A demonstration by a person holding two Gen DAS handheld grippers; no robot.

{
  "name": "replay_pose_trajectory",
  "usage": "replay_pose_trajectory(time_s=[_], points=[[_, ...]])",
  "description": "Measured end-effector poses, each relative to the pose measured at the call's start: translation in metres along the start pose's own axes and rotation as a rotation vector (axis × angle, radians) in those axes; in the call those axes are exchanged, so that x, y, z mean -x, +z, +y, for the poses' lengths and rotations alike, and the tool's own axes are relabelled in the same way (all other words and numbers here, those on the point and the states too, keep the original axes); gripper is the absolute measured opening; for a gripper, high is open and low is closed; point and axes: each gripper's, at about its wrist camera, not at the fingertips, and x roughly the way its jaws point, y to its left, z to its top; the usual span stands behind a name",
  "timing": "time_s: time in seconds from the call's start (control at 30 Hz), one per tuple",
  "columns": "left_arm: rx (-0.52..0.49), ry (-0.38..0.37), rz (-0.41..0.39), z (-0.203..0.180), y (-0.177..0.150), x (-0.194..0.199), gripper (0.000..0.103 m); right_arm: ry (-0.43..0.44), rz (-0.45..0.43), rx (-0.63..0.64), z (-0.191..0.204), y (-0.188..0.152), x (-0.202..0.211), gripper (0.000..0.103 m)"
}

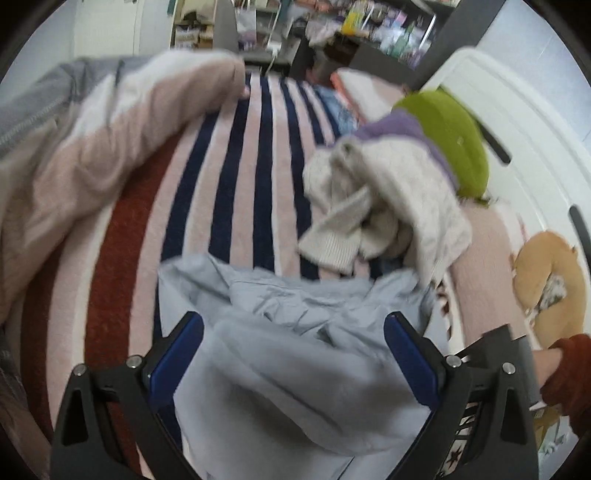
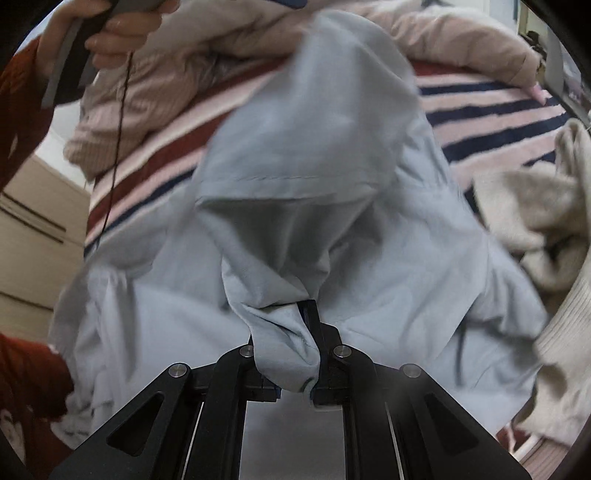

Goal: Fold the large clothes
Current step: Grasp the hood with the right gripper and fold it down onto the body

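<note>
In your left wrist view, a pink padded jacket [image 1: 74, 155] with a grey zippered part lies heaped at the far left on the striped blanket [image 1: 236, 192], which is pink with dark blue and rust-red bands and covers the bed. Your left gripper [image 1: 293, 325] stands with its blue-padded fingers [image 1: 181, 350] wide apart; the light blue garment [image 1: 295, 332] lies bunched between and beneath them, and neither pad is pressed onto the cloth. Beyond it, to the right, a cream knit sweater [image 1: 388, 206] with a purple band lies crumpled on the blanket, with a green cushion [image 1: 454, 136] just behind it against the white bed frame [image 1: 517, 122]. At the far right edge your right hand [image 1: 550, 365], in a rust-red sleeve, holds the other tool.

In your right wrist view, your left hand [image 2: 107, 29] shows at the top left, gripping its handle, sleeve rust-red. The pink padded jacket [image 2: 155, 96] lies across the top. The light blue garment [image 2: 303, 177] fills the centre, draped over the striped blanket [image 2: 491, 107]. Your right gripper [image 2: 295, 332] is clamped on a gathered fold of that garment; the cloth is pinched between the fingers and wraps over the left one. The cream knit sweater [image 2: 546, 229] lies at the right, touching the garment's edge. The frame is motion-blurred, so finer seams are not legible.
</note>
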Motion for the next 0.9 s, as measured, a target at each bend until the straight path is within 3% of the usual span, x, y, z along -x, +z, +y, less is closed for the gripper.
replay_pose_trajectory(time_s=[0.1, 0.23, 0.33, 0.37, 0.4, 0.47, 0.57, 0.63, 0.73, 0.9], points=[[-0.016, 0.041, 0.069, 0.0, -0.021, -0.023, 0.097, -0.034, 0.035, -0.004, 0.007, -0.015, -0.009, 0.008], [-0.022, 0.113, 0.16, 0.007, -0.048, -0.049, 0.097, -0.051, 0.016, -0.12, -0.001, -0.022, -0.002, 0.012], [0.011, 0.115, 0.182, 0.017, -0.061, -0.056, 0.097, -0.047, 0.032, -0.188, -0.009, -0.025, 0.011, 0.026], [0.007, 0.129, 0.187, 0.018, -0.065, -0.058, 0.097, -0.04, 0.036, -0.203, -0.009, -0.027, 0.015, 0.034], [-0.009, 0.156, 0.198, 0.018, -0.069, -0.061, 0.097, -0.026, 0.034, -0.214, -0.008, -0.029, 0.019, 0.051], [-0.063, 0.232, 0.244, 0.014, -0.081, -0.074, 0.097, 0.002, -0.013, -0.24, -0.004, -0.036, 0.031, 0.068], [-0.05, 0.242, 0.242, 0.015, -0.091, -0.075, 0.097, 0.006, -0.03, -0.297, -0.001, -0.045, 0.041, 0.067], [0.014, 0.207, 0.226, 0.018, -0.094, -0.062, 0.097, 0.006, -0.05, -0.34, 0.0, -0.053, 0.047, 0.067], [0.068, 0.148, 0.142, 0.012, -0.099, -0.028, 0.097, 0.001, -0.094, -0.397, 0.007, -0.063, 0.059, 0.067], [0.054, 0.17, 0.041, -0.009, -0.109, 0.031, 0.097, -0.038, -0.21, -0.456, 0.039, -0.082, 0.086, 0.067]])
